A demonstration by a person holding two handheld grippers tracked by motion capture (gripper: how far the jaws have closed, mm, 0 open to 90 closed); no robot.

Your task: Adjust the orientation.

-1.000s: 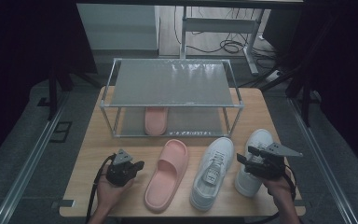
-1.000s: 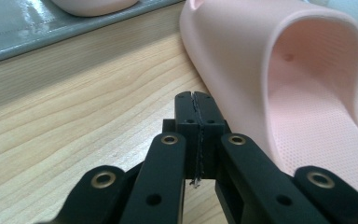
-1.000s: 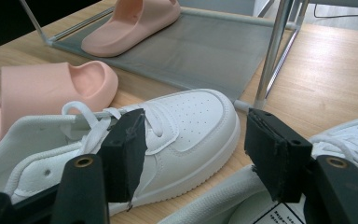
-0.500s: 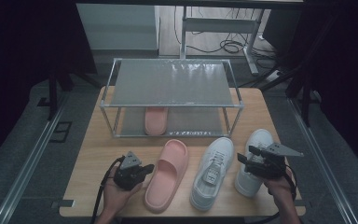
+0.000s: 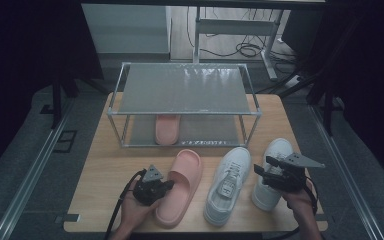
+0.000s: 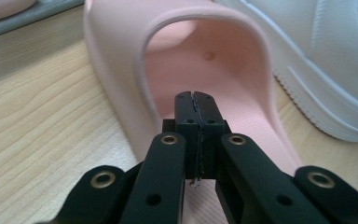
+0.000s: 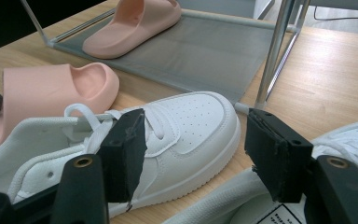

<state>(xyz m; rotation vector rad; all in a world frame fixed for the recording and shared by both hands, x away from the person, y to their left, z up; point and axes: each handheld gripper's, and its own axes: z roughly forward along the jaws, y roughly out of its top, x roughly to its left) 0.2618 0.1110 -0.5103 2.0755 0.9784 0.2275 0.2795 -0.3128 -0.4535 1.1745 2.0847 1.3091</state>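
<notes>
I had the left gripper (image 5: pixel 167 185) low over the heel end of the loose pink foam slide sandal (image 5: pixel 179 185) on the pale wooden table (image 5: pixel 105 175), and in the left gripper view its two black jaws were pressed tight together with nothing between them, their tips over the sandal's footbed just short of the arched strap (image 6: pixel 200 28). That sandal lay flat near the table's front edge, toe toward the low metal-framed shoe rack with grey mesh shelves (image 5: pixel 185 90), and its matching pink sandal (image 5: pixel 166 129) sat on the rack's bottom shelf. Just to the right of the loose sandal lay a white lace-up leather sneaker (image 5: pixel 228 183), also toe toward the rack, and beside that a second white sneaker (image 5: pixel 272 170). My right gripper (image 5: pixel 264 170) hung above the heel of that second sneaker; in the right gripper view its jaws were spread wide, holding nothing, with the first sneaker's toe (image 7: pixel 200 121) seen between them. I could not tell whether the left tips touched the footbed.
</notes>
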